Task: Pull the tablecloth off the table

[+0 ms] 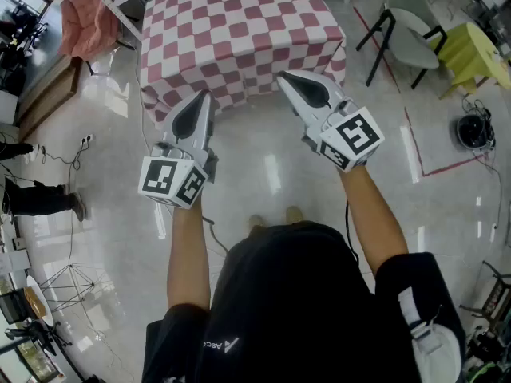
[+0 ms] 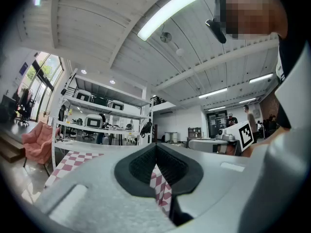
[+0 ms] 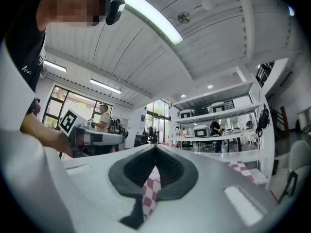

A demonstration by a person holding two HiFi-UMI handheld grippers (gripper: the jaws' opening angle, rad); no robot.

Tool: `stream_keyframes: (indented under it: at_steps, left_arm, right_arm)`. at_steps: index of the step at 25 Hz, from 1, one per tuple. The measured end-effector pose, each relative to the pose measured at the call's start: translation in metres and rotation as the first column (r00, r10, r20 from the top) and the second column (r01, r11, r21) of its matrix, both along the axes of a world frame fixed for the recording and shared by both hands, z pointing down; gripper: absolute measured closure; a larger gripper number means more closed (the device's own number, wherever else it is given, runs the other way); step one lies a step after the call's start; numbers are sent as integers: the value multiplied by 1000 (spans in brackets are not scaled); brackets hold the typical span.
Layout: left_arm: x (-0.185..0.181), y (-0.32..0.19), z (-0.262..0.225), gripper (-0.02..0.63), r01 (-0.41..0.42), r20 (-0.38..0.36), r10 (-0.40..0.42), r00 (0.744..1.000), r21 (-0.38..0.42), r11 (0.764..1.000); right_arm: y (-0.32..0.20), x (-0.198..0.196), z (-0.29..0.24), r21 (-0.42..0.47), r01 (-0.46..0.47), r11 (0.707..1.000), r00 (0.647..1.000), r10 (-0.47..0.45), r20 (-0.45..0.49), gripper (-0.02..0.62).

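Both arms (image 1: 188,254) reach out level. The left gripper (image 1: 203,96) and right gripper (image 1: 281,76) have fingers pinched shut on the near edge of the soft, red-and-white checked tablecloth (image 1: 239,30) covering the far table.

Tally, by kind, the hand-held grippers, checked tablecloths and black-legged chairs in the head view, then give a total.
Hand-held grippers: 2 (left hand-held gripper, right hand-held gripper)
Checked tablecloth: 1
Black-legged chair: 1
Total: 4
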State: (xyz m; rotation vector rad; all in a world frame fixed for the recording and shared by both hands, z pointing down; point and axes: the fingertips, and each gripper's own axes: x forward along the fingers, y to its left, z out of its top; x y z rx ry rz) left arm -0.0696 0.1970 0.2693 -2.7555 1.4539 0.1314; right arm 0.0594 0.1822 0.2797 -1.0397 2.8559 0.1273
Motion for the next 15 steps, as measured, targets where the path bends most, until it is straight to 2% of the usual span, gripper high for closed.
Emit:
stream_keyframes:
  at_steps: [15]
  left_arm:
    - [32,-25,1,596,50,5,-50,999,-4,999]
  right_arm:
    - [-22,44,6,-16,20,1000,1000,-19,18,594]
